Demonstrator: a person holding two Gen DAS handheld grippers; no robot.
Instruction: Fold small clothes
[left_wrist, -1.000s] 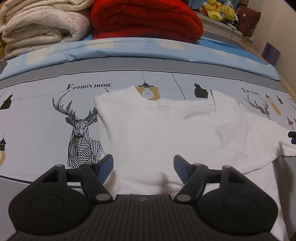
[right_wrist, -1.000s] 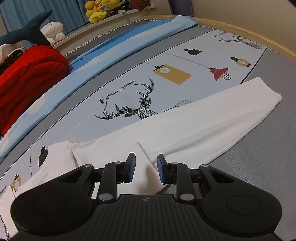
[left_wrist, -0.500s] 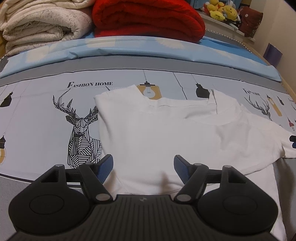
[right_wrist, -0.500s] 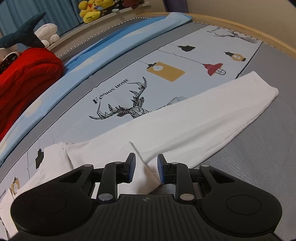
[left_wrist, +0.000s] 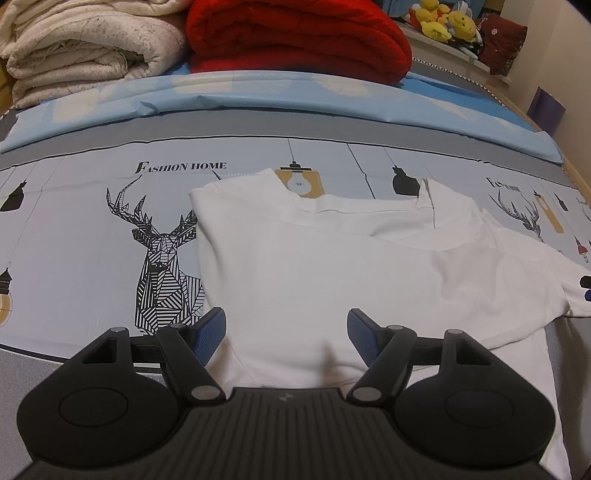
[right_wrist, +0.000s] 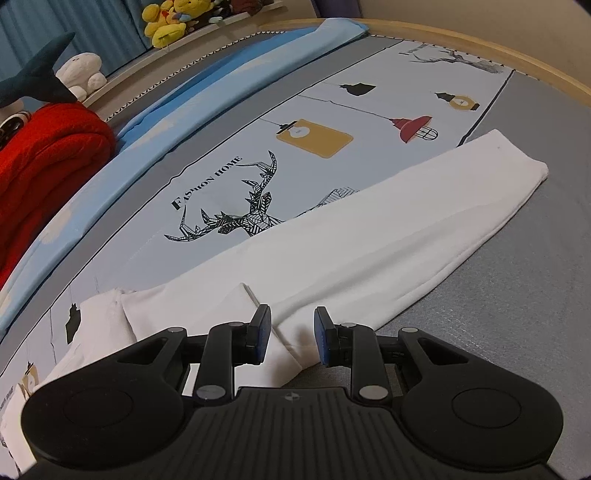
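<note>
A white long-sleeved shirt (left_wrist: 332, 266) lies flat on the printed bed sheet (left_wrist: 74, 240), neck towards the far side. My left gripper (left_wrist: 286, 317) hovers over the shirt's near edge, open wide, with nothing between its blue pads. In the right wrist view one long sleeve (right_wrist: 406, 229) stretches out to the right across the sheet. My right gripper (right_wrist: 291, 314) stands over a folded corner of the white cloth (right_wrist: 288, 350). Its jaws are partly apart and the pads do not press on the cloth.
A folded red blanket (left_wrist: 295, 37) and a cream blanket (left_wrist: 85, 48) are stacked at the far side on a light blue cover (left_wrist: 258, 99). Plush toys (left_wrist: 443, 22) line a shelf behind. The bed's wooden rim (right_wrist: 480, 48) curves past the sleeve's end.
The right wrist view has shifted slightly, so the folded corner now sits a little nearer the jaws. The left gripper and the shirt have not moved.
</note>
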